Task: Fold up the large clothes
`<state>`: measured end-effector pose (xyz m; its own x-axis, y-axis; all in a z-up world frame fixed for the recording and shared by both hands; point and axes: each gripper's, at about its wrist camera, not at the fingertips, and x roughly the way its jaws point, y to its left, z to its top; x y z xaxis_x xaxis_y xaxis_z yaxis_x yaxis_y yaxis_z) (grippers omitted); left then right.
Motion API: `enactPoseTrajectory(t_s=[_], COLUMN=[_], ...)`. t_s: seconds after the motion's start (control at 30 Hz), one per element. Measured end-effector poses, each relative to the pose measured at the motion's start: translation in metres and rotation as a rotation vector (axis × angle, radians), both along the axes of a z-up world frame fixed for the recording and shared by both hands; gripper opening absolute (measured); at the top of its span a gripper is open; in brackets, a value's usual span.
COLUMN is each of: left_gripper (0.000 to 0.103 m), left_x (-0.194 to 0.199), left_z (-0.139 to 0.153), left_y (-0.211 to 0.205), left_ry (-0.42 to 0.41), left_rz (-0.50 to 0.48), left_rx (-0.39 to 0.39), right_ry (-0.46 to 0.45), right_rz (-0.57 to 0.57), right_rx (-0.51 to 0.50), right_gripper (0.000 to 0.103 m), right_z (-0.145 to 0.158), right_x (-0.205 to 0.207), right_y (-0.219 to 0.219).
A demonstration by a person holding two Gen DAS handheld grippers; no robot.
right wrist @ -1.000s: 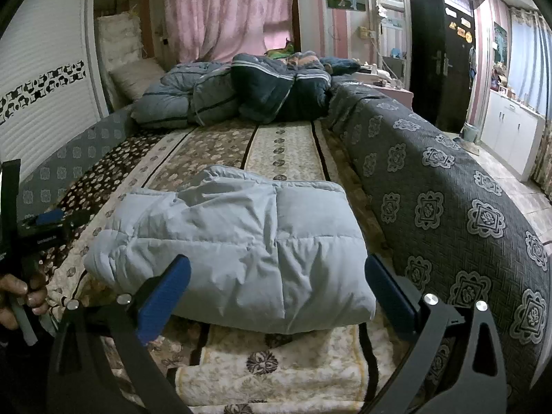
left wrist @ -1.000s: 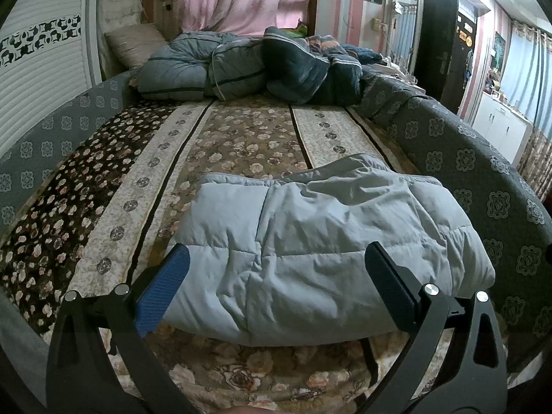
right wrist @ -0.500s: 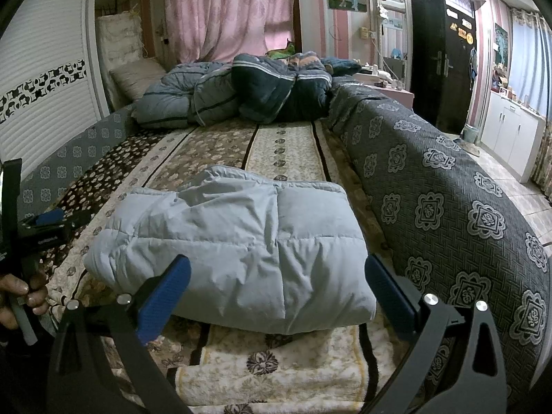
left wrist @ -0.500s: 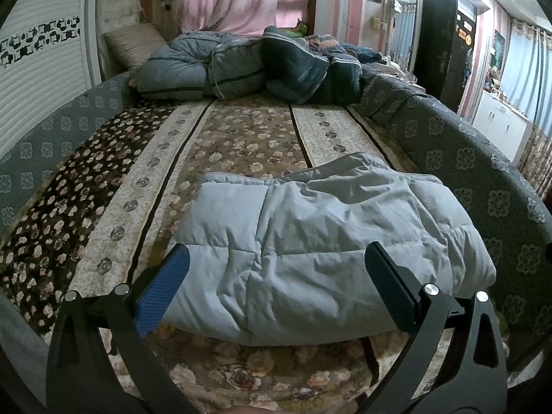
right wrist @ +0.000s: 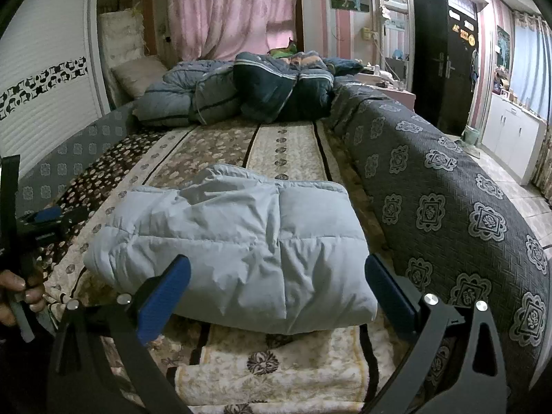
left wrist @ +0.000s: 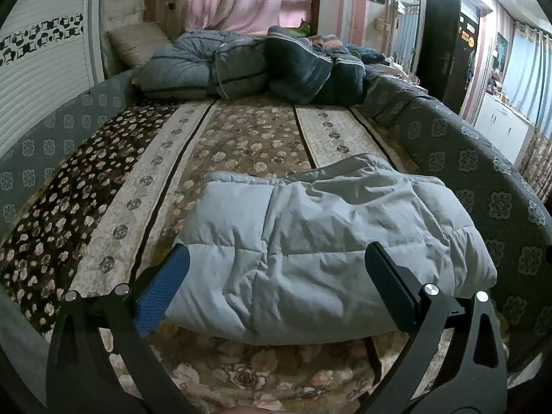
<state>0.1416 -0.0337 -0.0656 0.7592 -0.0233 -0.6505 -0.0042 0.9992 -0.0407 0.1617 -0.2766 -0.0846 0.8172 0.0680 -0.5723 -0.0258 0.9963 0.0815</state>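
- A pale blue padded jacket (left wrist: 310,252) lay folded into a thick, puffy rectangle on the near part of a bed, towards the bed's right side and close to its foot.
- Its long axis ran across the bed, side to side; the fold's rounded near edge faced the cameras, and a looser, wrinkled layer rose at the far edge.
- Judging by its compact shape, the folding looked finished or nearly so, and the bundle probably lay near the foot because that was within easy reach.
- The left gripper (left wrist: 276,283) hovered just short of the jacket's near edge, its jaws spread wide and holding nothing.
- The right gripper (right wrist: 276,284) sat likewise before the bundle, jaws wide apart and empty; neither tool touched the fabric, which suggested a pause after letting go.
- In the right wrist view, a hand (right wrist: 19,291) at the far left edge gripped the handle of the other tool.
- Under the jacket was a floral bedspread (left wrist: 248,138) in brown and cream stripes.
- A grey patterned cover (right wrist: 448,207) draped the bed's right side.
- Rumpled blue quilts (left wrist: 255,65) were heaped at the head of the bed, well apart from the jacket.
- Pink curtains (right wrist: 227,10) hung behind.
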Motion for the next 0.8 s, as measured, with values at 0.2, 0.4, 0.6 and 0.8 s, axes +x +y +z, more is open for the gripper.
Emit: enactPoseTrajectory(t_s=[0.2,0.4,0.6,0.8], left_gripper=[0.100,0.100,0.100,0.100], left_x=[-0.0010,-0.0009,-0.0004,0.0009], left_z=[-0.0001,0.0006,0.0014,-0.0023], left_y=[0.0007,0.0011,0.0009,-0.0005], left_ry=[-0.001,0.003,0.004,0.012], left_rz=[0.001,0.004,0.004,0.013], left_rx=[0.001,0.005,0.004,0.007], right_ry=[-0.002,-0.002,0.002,0.000], right_rz=[0.003,0.002,0.004,0.000], right_rx=[0.000,0.000,-0.003,0.000], right_gripper=[0.101,0.101,0.101,0.101], right_z=[0.0006,0.0007,0.0000,0.0003], right_x=[0.0003,0.0004,0.0005,0.0000], right_y=[0.0005,0.0003,0.0003,-0.0008])
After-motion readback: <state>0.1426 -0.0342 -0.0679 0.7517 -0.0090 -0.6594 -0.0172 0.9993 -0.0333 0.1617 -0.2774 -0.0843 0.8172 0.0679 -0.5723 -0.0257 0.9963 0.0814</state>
